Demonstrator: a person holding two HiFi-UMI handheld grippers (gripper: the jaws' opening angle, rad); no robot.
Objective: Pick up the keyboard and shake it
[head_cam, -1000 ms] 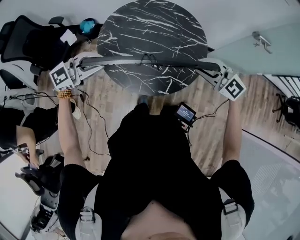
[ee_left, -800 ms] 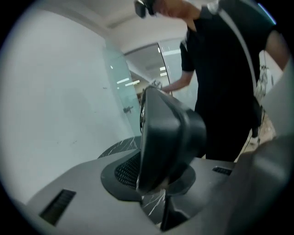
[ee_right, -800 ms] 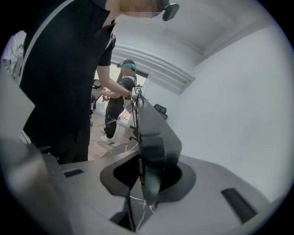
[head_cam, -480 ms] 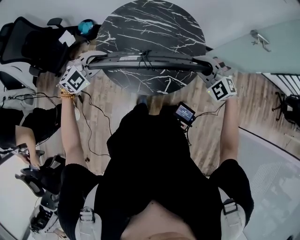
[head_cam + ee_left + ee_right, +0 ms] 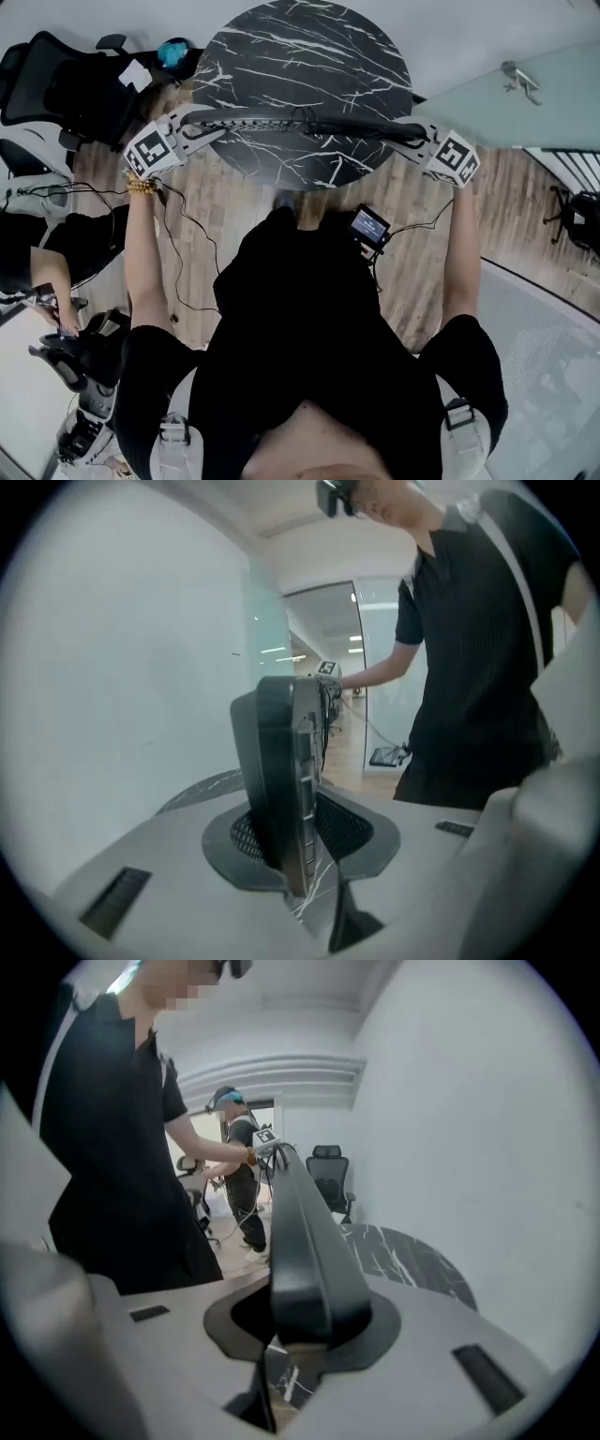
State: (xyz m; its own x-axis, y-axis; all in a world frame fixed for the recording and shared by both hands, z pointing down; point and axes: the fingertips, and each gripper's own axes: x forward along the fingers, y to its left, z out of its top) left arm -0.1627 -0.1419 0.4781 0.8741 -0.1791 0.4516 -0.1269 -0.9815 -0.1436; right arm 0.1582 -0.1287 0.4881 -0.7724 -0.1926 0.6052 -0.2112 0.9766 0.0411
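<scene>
Keyboard [image 5: 262, 121] aloft over marble table [image 5: 309, 56], apparently rolled edge-on since earlier

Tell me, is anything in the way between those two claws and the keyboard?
Nothing visible. The left gripper and the right gripper each clamp one end of the keyboard, held in the air above the marble table, with their jaws opening slightly.

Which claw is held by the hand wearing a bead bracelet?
The left claw, gripping the keyboard by the black office chair; beads sit just behind it. The wrist behind the right claw is bare.
</scene>
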